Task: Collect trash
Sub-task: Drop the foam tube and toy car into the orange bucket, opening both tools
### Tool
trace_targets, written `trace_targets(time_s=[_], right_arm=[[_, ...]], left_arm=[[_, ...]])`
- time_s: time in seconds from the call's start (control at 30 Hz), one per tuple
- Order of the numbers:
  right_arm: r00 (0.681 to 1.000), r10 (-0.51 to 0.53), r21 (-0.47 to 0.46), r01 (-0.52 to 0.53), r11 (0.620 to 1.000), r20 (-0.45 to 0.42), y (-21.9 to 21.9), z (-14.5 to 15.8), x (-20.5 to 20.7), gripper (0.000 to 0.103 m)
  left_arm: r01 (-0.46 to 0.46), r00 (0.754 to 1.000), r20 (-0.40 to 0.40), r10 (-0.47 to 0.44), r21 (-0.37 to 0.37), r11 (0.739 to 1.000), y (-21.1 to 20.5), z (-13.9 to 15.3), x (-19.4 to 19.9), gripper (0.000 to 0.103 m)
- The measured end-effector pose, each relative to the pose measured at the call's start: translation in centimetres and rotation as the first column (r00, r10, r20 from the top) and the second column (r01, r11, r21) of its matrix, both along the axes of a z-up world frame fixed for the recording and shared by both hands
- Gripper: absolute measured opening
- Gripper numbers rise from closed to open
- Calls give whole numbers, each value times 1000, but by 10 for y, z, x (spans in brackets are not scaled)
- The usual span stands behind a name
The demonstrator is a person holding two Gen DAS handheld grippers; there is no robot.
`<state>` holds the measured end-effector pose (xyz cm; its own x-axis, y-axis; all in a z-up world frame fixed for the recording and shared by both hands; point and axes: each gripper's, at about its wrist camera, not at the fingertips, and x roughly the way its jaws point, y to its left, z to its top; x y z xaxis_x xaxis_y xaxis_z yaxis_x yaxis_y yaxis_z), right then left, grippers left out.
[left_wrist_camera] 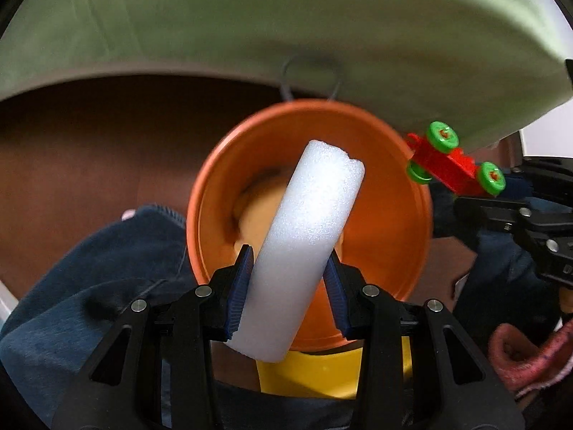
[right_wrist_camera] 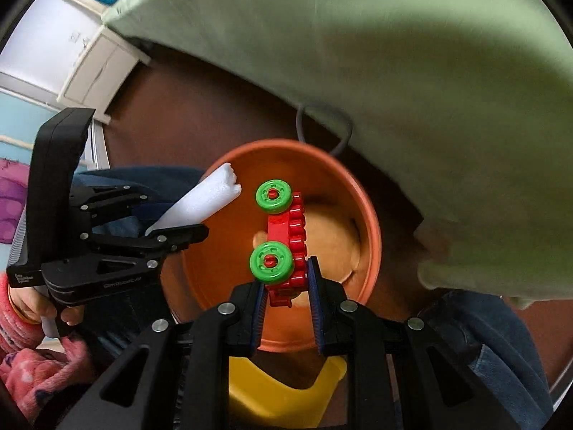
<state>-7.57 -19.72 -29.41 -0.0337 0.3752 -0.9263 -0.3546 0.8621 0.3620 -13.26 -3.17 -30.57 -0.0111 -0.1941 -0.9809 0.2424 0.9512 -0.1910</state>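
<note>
Holding both loads over the orange bucket (left_wrist_camera: 390, 222), so the step in hand looks like the drop.

Nearest: left gripper (left_wrist_camera: 290, 283), jaws narrow and clamped on the white foam roll (left_wrist_camera: 304, 236). Blue pads press both sides of its lower half; the upper end leans up and right over the bucket's mouth. Right gripper (right_wrist_camera: 286, 286) is pinched almost fully together on the tail of the red toy car (right_wrist_camera: 290, 236) with green wheels, which stands roughly upright above the bucket's interior.

Below the fingers, a yellow object (right_wrist_camera: 283, 390) sits just near the bucket; can't tell what it is. Denim-clad legs (left_wrist_camera: 89, 286) flank the bucket left and right.

Farther out: bucket stands on a brown floor (left_wrist_camera: 89, 143). A pale green cloth (left_wrist_camera: 286, 18) hangs just past the far rim, with the wire handle (left_wrist_camera: 311, 79) against it.

Advice:
- Foam is long and tilted. Centre it over the opening before letting go, or it may bridge the rim and tip out.
- Car is already inside the rim line, so a straight release should do.
- Keep the two grippers apart; they're close at the left rim.
</note>
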Motion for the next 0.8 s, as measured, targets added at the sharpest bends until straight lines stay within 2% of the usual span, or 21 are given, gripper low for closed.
trace_targets(time_s=[0.03,0.07,0.1,0.13,0.17,0.23,0.33,0.53,0.67,0.73,0.77,0.8], right_arm=[[1000,8,-2,-8,1000,-8,2,-4,1,27],[1000,12,-7,-12,1000,-16,5,-8,2,36],[1000,9,-18,-9,1000,-13,6,-10,4,56],[1000,3,-28,-3,1000,5,8,-10,8,58],[1000,1,-29,-1,1000,15,4,-10,8,58],[999,-15,-19,15,1000,31,0,-6,12,60],[998,-37,-9,37,999,60,-5,4,13,62],[973,-48,19,45,999,226,-10,52,22,69],[932,-64,66,44,997,356,-11,95,30,71],[901,-83,96,47,994,425,-14,119,35,73],[890,-90,107,46,993,447,-14,127,37,73],[873,-100,120,49,992,478,-15,139,39,74]], left_arm=[[-3,1000,-11,3,-2,1000,0,-4,0,41],[-10,1000,-21,10,5,1000,1,-9,0,44],[-20,999,-32,20,13,1000,2,-12,1,48],[-26,999,-36,27,12,1000,4,-10,5,56],[-32,999,-32,32,10,999,6,-9,6,66],[-34,999,-12,34,21,999,6,-5,9,70],[-41,999,20,41,30,999,12,5,16,72],[-78,988,130,78,-10,997,20,47,36,72],[-83,958,274,81,-6,997,27,90,49,72],[-87,931,354,89,-21,996,32,118,59,74],[-89,917,388,92,-28,996,35,130,65,80],[-95,896,432,100,-34,995,38,145,73,81]])
